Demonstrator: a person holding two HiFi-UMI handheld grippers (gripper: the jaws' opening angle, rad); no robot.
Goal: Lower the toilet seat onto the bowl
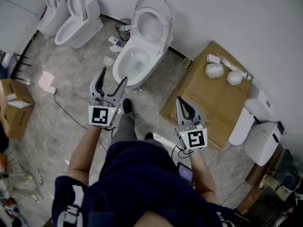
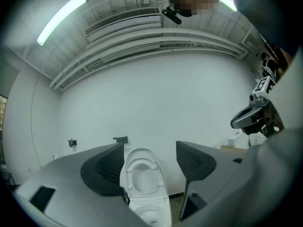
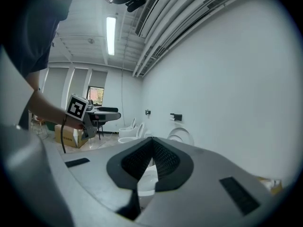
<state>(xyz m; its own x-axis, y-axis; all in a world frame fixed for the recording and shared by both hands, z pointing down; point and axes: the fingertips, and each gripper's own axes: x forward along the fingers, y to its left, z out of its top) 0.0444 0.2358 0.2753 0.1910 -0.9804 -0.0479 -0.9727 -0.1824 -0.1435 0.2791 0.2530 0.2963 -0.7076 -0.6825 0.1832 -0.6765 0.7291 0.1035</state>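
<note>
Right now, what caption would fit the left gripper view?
Open left gripper frames a white toilet with its seat raised.

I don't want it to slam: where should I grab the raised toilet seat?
Take the seat by its free top edge, from the front, with the open left claw: it stands upright by the wall, hinged low at the bowl, leaving only its front free.

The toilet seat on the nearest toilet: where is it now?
In the head view the white oval toilet seat stands raised at top centre, leaning back toward the wall above the white bowl, just beyond the open left tongs.
</note>
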